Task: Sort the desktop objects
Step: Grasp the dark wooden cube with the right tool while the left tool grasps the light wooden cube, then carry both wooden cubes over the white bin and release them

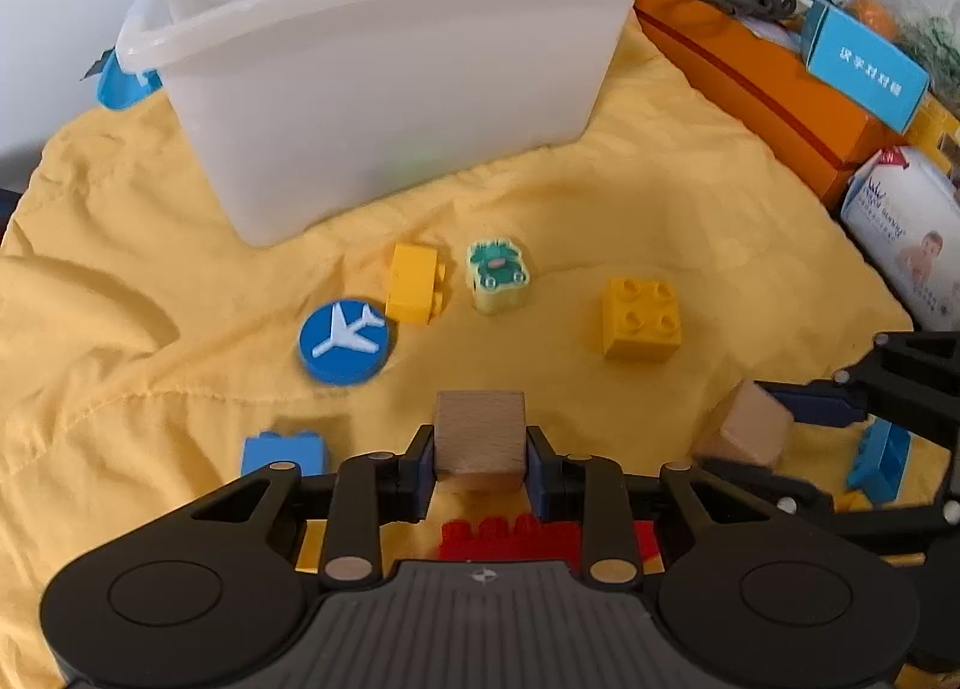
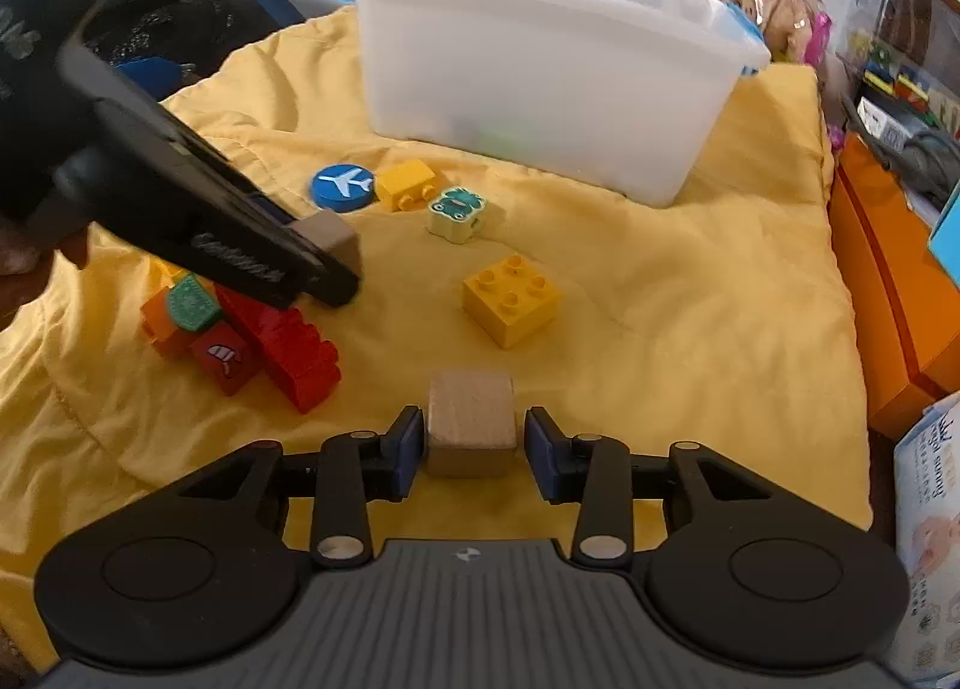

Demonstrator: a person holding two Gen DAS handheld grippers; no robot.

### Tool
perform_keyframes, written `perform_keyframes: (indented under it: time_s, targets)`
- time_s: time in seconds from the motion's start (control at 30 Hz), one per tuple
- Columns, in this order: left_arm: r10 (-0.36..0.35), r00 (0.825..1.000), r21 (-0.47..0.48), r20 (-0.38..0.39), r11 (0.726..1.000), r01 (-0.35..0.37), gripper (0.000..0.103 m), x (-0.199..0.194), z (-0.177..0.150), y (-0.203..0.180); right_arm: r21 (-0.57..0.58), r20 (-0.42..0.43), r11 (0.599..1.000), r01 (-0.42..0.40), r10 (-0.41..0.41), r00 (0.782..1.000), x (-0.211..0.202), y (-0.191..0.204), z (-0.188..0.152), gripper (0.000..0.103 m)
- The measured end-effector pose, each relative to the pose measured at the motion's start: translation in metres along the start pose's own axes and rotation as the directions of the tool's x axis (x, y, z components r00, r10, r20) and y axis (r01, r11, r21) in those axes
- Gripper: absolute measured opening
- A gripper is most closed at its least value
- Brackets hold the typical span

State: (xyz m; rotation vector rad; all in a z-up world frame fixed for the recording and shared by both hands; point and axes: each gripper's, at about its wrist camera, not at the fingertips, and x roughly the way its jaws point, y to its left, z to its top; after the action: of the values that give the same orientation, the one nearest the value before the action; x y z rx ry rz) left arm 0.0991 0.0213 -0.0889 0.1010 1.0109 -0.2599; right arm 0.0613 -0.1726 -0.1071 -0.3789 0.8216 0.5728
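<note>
Clamping a wooden cube (image 1: 479, 440) by opposite flat sides, left gripper (image 1: 479, 458) jaws pressing, just above the yellow cloth (image 1: 600, 209). Rigid, light, non-fragile. White bin (image 1: 372, 89) ahead beyond small blocks, open room between.

Straddling a second wooden cube (image 2: 471, 430), right gripper (image 2: 471, 449) jaws parted, not gripping. Clear cloth rightward.

The left gripper (image 1: 480, 458) points steeply down, its pads pressed against both sides of a wooden cube (image 1: 479, 437). The right gripper (image 2: 471, 449) angles down likewise, jaws parted, pads just clear of a second wooden cube (image 2: 471, 425). From it, the left gripper lies toward ten o'clock.
</note>
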Motion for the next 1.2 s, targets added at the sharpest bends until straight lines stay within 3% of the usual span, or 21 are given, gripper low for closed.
perform_keyframes:
  time_s: [0.07, 0.17, 0.33, 0.53, 0.9, 1.2]
  targets:
    - [-0.014, 1.0, -0.011, 0.011, 1.0, 0.015, 0.04, -0.001, -0.004, 0.0, 0.02, -0.003, 1.0, -0.013, 0.013, 1.0, 0.003, -0.002, 0.0, 0.039]
    - [-0.027, 0.999, -0.036, 0.027, 0.999, 0.028, 0.037, 0.0, -0.008, 0.001, 0.001, 0.0, 1.0, -0.019, 0.019, 1.0, 0.003, 0.0, -0.001, 0.034]
    - [-0.024, 0.999, -0.023, 0.037, 0.999, 0.025, 0.033, -0.001, -0.01, 0.003, -0.054, -0.001, 0.999, 0.004, -0.004, 1.0, 0.001, 0.007, -0.001, 0.034]
    - [-0.018, 0.996, 0.005, 0.091, 1.0, 0.018, 0.033, -0.029, -0.005, 0.001, 0.023, -0.027, 0.999, -0.025, 0.026, 0.999, -0.005, -0.006, 0.004, 0.033]
    - [0.036, 0.973, 0.004, 0.228, 0.999, -0.038, 0.033, -0.084, 0.024, 0.012, -0.028, 0.07, 0.999, 0.02, -0.018, 0.997, -0.035, -0.011, 0.036, 0.033]
    - [0.052, 0.943, -0.014, 0.329, 0.999, -0.05, 0.033, -0.11, 0.07, 0.024, -0.015, 0.214, 0.997, 0.072, -0.067, 0.975, -0.054, -0.04, 0.089, 0.033]
